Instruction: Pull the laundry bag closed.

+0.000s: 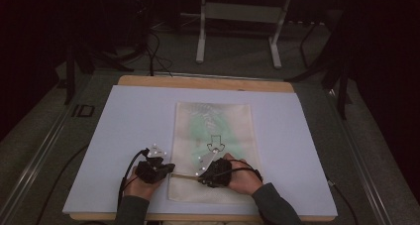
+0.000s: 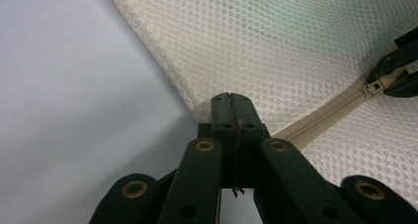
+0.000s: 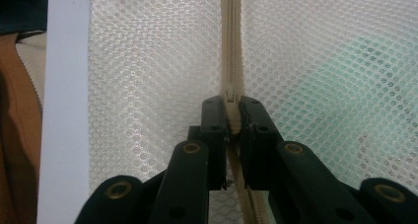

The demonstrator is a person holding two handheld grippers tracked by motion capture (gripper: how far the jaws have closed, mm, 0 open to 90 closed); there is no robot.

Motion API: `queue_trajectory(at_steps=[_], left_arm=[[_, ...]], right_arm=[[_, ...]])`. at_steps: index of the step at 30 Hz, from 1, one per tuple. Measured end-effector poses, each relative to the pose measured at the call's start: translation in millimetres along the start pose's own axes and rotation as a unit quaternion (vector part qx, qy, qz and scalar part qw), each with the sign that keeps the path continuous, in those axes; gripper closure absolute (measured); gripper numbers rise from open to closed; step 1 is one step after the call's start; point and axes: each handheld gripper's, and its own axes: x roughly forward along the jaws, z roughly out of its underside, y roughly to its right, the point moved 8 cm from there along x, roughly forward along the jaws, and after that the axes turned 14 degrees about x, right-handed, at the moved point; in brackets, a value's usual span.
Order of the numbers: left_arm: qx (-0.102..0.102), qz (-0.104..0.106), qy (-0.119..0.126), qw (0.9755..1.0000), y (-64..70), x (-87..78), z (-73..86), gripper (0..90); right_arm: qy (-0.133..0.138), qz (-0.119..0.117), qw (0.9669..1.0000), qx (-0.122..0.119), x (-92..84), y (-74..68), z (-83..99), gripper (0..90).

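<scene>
A cream mesh bag [image 1: 213, 131] lies flat on the white board [image 1: 129, 136], with something pale green inside it [image 3: 374, 71]. Its beige zipper [image 2: 320, 118] runs across the near end. My left gripper [image 1: 171, 170] is shut on the mesh bag [image 2: 276, 41] at its left edge, where the zipper ends; the jaws [image 2: 230, 103] meet with fabric pinched between them. My right gripper [image 1: 200, 177] is shut on the zipper pull [image 3: 230, 93], jaws either side of the zipper tape [image 3: 230, 36]. In the left gripper view, the right gripper [image 2: 401, 73] holds the slider [image 2: 370, 88].
The white board covers a wooden table [image 1: 208, 82]. Beyond it, a white metal frame [image 1: 237, 17] stands on dark carpet with cables. A wooden edge [image 3: 19, 145] shows past the board's rim [image 3: 64, 110].
</scene>
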Motion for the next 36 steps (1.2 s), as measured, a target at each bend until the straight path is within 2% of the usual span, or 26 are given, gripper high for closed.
queue_trajectory(at_steps=[17, 36], left_arm=[[0.0, 0.0, -0.001, 1.0, -0.2, -0.1, 0.1, 89.8], [-0.001, 0.001, 0.0, 1.0, -0.2, -0.1, 0.2, 89.7]], right_arm=[[-0.002, 0.002, 1.0, 0.002, -7.3, 1.6, 8.2, 82.5], [0.0, 0.002, 0.9999, 0.016, -16.6, 4.6, 20.6, 82.4]])
